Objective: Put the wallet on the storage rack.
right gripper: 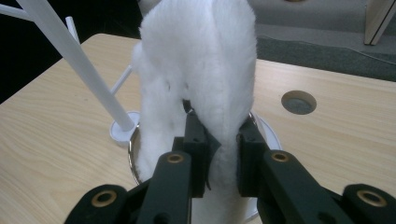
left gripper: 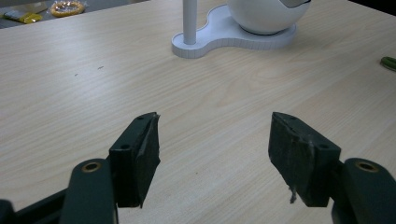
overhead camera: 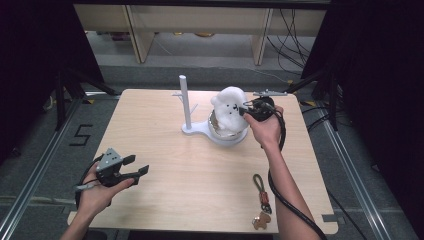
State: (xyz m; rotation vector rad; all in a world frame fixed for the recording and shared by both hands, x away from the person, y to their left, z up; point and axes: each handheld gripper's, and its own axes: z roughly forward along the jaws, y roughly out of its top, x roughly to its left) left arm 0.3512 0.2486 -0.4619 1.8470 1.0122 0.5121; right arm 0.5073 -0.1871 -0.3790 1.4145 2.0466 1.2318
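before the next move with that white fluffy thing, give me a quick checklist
1. Right hand-held gripper shut on the white plush cover: ok.
2. Cover clear of the white stand's post: ok, it sits beside it.
3. Cover free of the round base below: cannot tell, its lower edge is hidden.
4. Left hand-held gripper open, holding nothing, over bare table: ok.
5. Keyring strap away from the work: ok, near the front edge.

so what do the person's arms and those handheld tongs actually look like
Both forearms are bare, no sleeves in view. The left tongs are black with a grey three-cornered plate on top, brass-coloured rivets and flat black pads. The right tongs match, trailing a thick black cable.
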